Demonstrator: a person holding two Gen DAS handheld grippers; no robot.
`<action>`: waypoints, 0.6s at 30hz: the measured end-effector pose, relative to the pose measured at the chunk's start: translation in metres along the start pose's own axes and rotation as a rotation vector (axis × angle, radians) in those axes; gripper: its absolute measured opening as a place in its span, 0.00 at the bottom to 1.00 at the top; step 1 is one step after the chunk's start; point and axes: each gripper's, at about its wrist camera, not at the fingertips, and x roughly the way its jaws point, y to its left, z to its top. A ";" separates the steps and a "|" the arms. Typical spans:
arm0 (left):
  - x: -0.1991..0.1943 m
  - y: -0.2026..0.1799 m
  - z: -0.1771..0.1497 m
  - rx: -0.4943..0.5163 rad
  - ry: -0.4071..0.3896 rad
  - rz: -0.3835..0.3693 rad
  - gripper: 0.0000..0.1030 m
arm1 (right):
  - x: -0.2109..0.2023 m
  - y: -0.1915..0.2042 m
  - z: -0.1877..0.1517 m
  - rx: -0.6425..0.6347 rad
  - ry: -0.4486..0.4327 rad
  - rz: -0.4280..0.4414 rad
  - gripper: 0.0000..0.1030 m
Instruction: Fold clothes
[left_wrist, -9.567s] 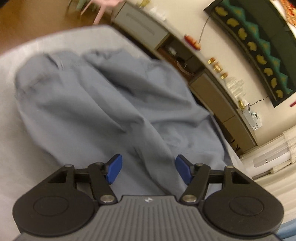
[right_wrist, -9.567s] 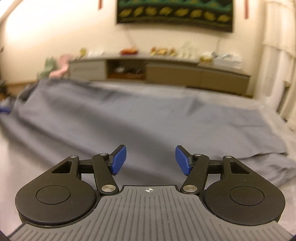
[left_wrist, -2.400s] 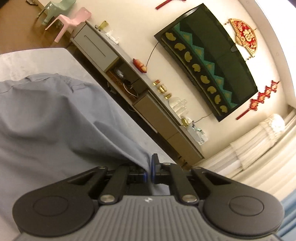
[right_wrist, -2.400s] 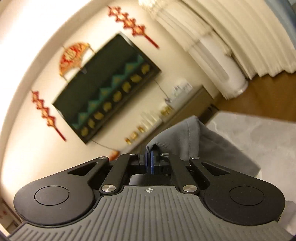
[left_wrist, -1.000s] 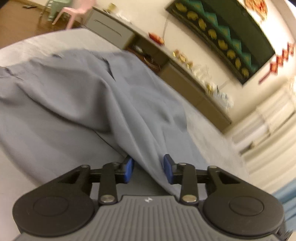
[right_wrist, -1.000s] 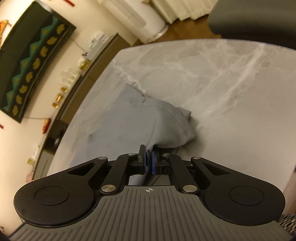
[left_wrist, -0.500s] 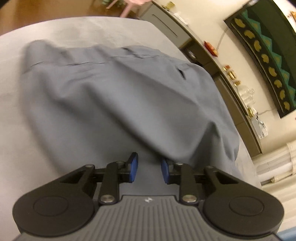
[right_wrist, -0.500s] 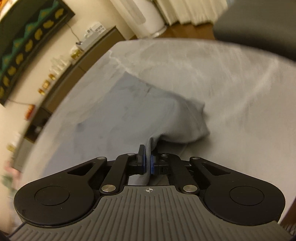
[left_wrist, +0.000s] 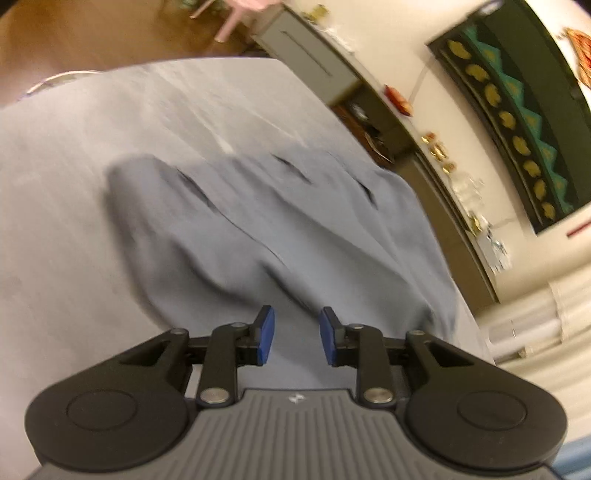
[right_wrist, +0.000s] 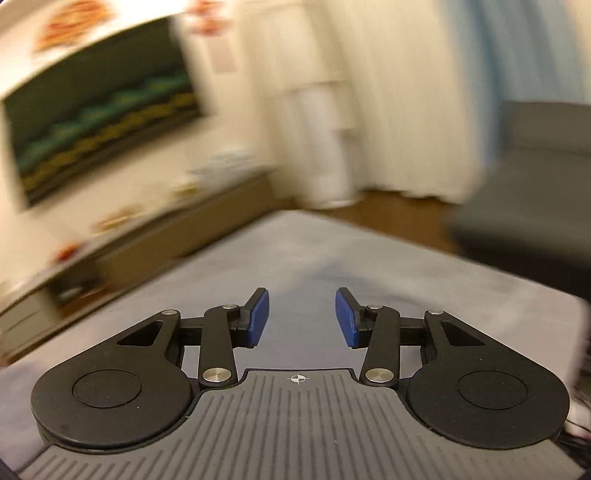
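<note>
Grey garment (left_wrist: 266, 229) lies on tabletop (left_wrist: 66, 206), doubled over, loose and wrinkled. My left hand-held gripper (left_wrist: 297, 338) narrow gap, empty; right hand-held gripper (right_wrist: 301, 317) wide, empty. Fold looks partial; smoothing, further folds probably left.

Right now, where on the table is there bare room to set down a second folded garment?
In the left wrist view, the grey table lies bare left of the grey garment and beyond its far edge, up to the table's far rim. The middle and right are covered by cloth. The right wrist view is too blurred to judge.
</note>
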 end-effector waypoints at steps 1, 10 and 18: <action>0.007 0.004 0.004 -0.007 0.012 0.015 0.25 | -0.002 0.031 0.001 -0.063 0.002 0.066 0.42; -0.004 0.033 0.021 -0.126 -0.037 -0.075 0.26 | -0.006 0.322 -0.005 -0.697 0.036 0.615 0.71; 0.007 0.069 0.036 -0.185 -0.013 -0.046 0.25 | 0.101 0.491 -0.075 -1.182 0.291 0.530 0.29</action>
